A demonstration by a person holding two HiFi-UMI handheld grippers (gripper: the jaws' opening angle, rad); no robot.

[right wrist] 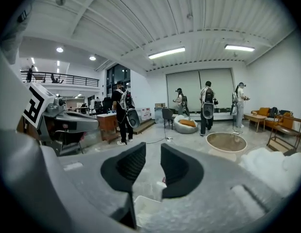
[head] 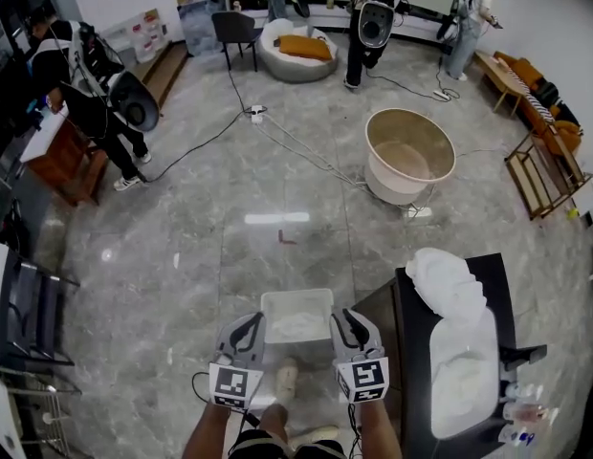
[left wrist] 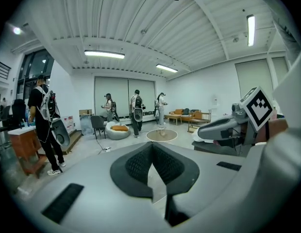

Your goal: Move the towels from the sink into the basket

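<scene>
A white basket (head: 296,299) stands on the floor in front of me, with white towel cloth (head: 298,325) lying in it. To its right, a dark counter carries the white sink (head: 438,424), where a white towel (head: 464,366) lies. A heap of white towel (head: 448,280) rests on the counter's far end. My left gripper (head: 245,333) (left wrist: 151,147) hangs over the basket's left edge, shut and holding nothing. My right gripper (head: 350,329) (right wrist: 153,152) hangs over the right edge, a narrow gap between its jaws, nothing in it. Below them the basket (right wrist: 143,205) shows.
A round beige tub (head: 409,156) stands on the floor beyond the basket, with cables (head: 296,146) running past it. People stand at the back and left. A wooden rack (head: 540,175) is at the right, a dark chair (head: 29,314) at the left. Bottles (head: 521,414) stand by the sink.
</scene>
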